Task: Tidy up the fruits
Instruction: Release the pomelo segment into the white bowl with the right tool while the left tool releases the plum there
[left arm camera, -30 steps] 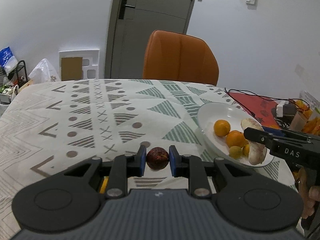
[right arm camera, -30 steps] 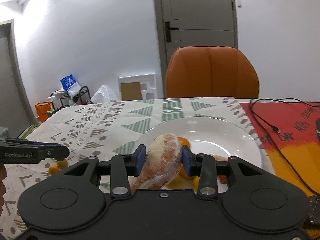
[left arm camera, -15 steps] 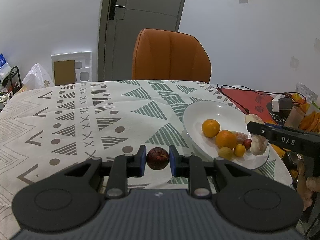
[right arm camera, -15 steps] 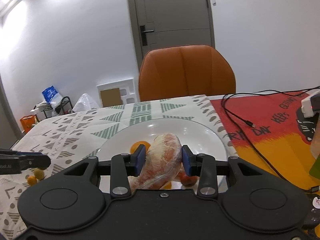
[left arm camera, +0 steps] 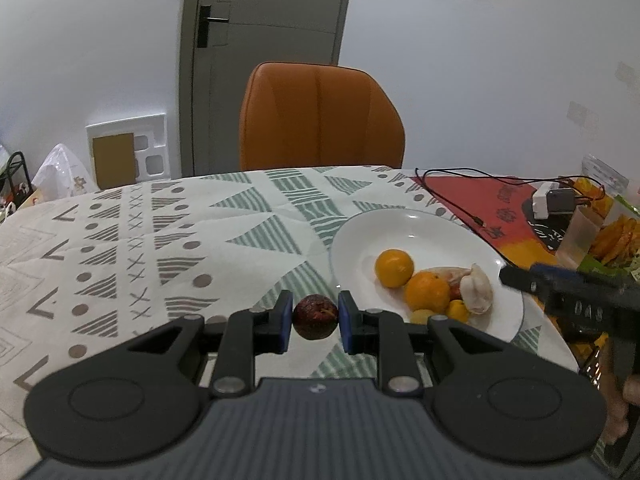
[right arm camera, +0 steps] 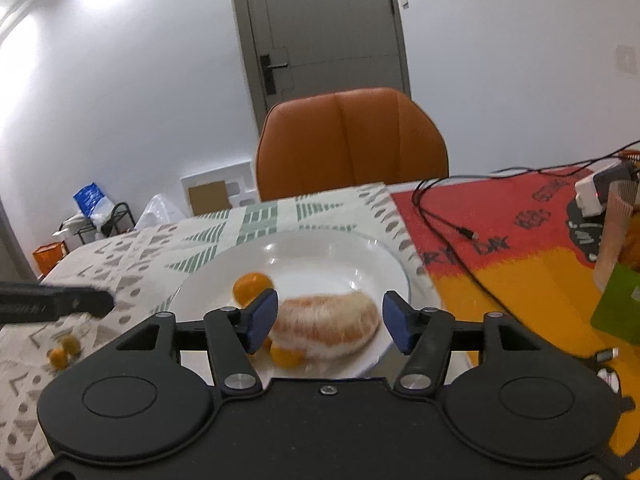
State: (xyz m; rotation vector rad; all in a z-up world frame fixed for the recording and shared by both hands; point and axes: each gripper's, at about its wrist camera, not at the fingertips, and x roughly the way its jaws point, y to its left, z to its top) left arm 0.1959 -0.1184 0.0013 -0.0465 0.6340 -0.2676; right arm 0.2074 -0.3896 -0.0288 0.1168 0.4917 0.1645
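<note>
Nearest, the left gripper (left arm camera: pixel 311 322) has its jaws closed on a dark plum (left arm camera: pixel 315 316), pads touching both sides, held above the patterned surface (left arm camera: pixel 168 240) just short of the plate (left arm camera: pixel 404 224), which sits at about 1 o'clock from it. The plum is round and wrinkled, so I'd guess it rolls once freed. Best to carry it over the near rim, come low into the bare part of the plate at the 11 o'clock side, and only then part the jaws, so it settles against the other fruit and doesn't run off.

The right gripper (right arm camera: pixel 330 318) hangs over the plate's near edge with jaws wide apart and nothing in them; the pomelo wedge (right arm camera: pixel 328 330) lies on the plate between the pads, apart from both. Beside it are two oranges (left arm camera: pixel 394 268) and some small yellow fruits (left arm camera: pixel 456 310). It should clear out before the left comes across, to avoid a knock.

Two kumquats (right arm camera: pixel 62 352) wait on the surface at 9 o'clock from the right gripper. Beyond stands an orange chair (left arm camera: pixel 320 116).
</note>
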